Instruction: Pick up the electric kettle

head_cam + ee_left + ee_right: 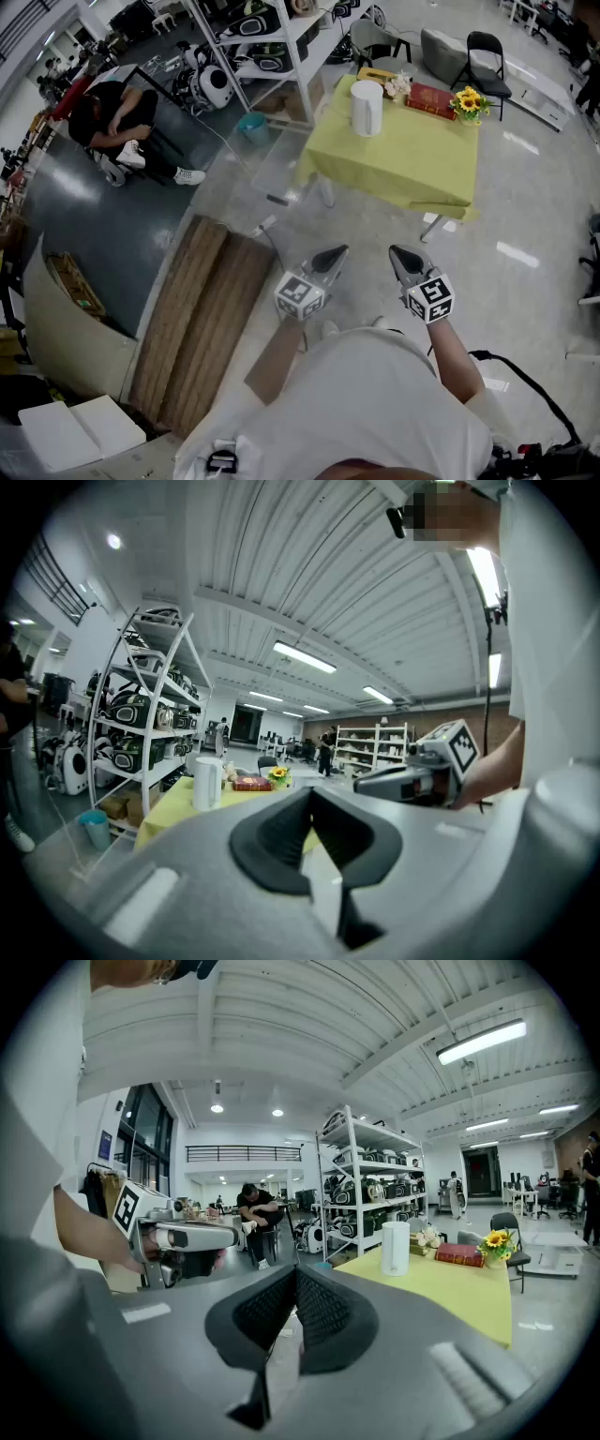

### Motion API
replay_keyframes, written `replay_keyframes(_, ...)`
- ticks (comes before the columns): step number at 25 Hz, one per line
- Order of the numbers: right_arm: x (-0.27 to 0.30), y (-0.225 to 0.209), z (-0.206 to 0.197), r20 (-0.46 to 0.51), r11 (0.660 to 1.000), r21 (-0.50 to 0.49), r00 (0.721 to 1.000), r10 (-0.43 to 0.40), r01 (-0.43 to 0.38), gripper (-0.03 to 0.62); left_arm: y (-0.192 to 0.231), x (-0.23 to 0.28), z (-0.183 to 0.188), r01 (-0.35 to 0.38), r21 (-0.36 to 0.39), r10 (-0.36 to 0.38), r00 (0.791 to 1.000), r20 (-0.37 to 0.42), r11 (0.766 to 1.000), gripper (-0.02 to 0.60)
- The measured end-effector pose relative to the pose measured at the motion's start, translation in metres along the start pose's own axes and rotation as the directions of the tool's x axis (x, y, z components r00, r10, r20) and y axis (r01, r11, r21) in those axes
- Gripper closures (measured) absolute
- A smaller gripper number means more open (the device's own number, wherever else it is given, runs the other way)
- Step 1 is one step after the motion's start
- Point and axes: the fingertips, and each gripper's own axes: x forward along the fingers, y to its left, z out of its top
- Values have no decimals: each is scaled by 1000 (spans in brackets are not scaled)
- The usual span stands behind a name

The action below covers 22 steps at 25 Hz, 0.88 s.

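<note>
The white electric kettle [367, 107] stands upright on the far left part of a table with a yellow-green cloth [403, 159]. It also shows in the left gripper view as the kettle [206, 783] and in the right gripper view as the kettle [395, 1248], far ahead in both. My left gripper [330, 258] and right gripper [405, 260] hang side by side over the floor, well short of the table. Both point toward it. Each has its jaws pressed together with nothing between them, as seen at the left gripper [311, 794] and the right gripper [296, 1274].
On the table lie a red book [431, 99], sunflowers [469, 101] and a tissue box [377, 74]. A white shelf rack [281, 37] stands left of the table, a folding chair [487, 56] behind it. A person [117, 117] sits far left. Wooden boards [202, 319] lie on the floor at my left.
</note>
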Motion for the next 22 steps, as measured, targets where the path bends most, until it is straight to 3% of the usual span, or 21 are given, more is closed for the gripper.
replay_keyframes(22, 21, 28, 10, 25, 999, 22, 999, -35, 35, 591, 15, -27, 4, 60, 6, -60, 998, -3, 998, 578)
